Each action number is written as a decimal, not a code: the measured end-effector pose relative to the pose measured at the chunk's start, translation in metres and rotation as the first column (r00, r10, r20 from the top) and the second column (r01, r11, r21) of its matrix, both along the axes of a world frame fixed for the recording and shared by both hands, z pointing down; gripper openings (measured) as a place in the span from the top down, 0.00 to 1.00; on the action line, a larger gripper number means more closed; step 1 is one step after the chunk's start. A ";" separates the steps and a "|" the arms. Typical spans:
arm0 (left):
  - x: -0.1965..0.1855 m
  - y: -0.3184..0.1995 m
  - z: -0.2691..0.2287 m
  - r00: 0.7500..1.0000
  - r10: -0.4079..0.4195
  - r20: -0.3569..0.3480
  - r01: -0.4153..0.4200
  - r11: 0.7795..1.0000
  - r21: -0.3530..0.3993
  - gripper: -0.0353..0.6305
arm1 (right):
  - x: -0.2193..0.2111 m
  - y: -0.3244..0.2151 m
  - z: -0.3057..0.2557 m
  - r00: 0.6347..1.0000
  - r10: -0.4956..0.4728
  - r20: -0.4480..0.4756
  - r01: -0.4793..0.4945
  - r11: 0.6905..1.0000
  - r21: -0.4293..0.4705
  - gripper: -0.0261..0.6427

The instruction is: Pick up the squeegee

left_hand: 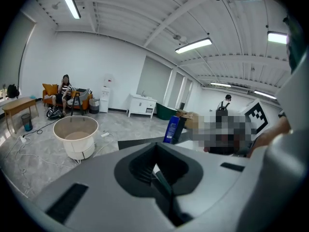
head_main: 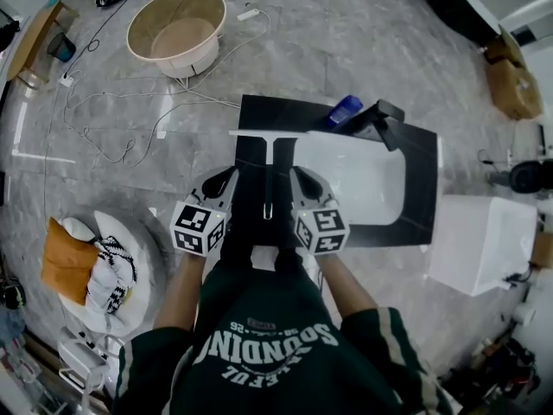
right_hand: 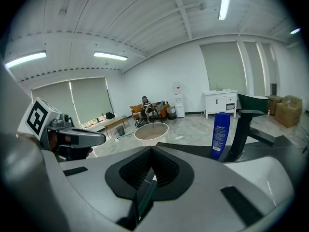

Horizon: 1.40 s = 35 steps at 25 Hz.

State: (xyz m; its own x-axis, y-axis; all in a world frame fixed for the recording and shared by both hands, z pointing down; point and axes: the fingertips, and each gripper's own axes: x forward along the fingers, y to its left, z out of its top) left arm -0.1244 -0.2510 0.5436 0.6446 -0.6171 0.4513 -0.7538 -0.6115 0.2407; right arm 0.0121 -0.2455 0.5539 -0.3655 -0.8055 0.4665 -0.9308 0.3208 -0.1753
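Bright and even, lit by ceiling tube lights (left_hand: 193, 45) at upper centre, with mild sheen on the pale floor (head_main: 346, 41). Heavy fisheye bending and dark corners throughout.

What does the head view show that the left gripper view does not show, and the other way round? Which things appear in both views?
Only the head view: the squeegee, lying between the left gripper and the right gripper.
Only the left gripper view: a seated person far across the room, and the ceiling lights.
Both views: the round tub on the floor and the blue bottle.
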 end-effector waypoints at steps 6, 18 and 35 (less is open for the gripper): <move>-0.003 0.001 0.014 0.999 0.038 0.002 -0.038 0.999 -0.030 0.94 | -0.003 0.009 0.012 0.999 0.035 -0.020 -0.036 0.999 -0.010 0.87; -0.011 0.002 0.024 0.997 0.071 0.004 -0.071 0.996 -0.058 0.94 | -0.013 0.030 0.028 0.996 0.092 -0.015 -0.093 0.993 -0.073 0.69; -0.043 0.009 0.038 1.000 0.019 0.004 -0.019 0.995 -0.098 0.94 | -0.030 0.000 0.086 0.996 0.067 -0.060 -0.076 0.982 -0.171 0.69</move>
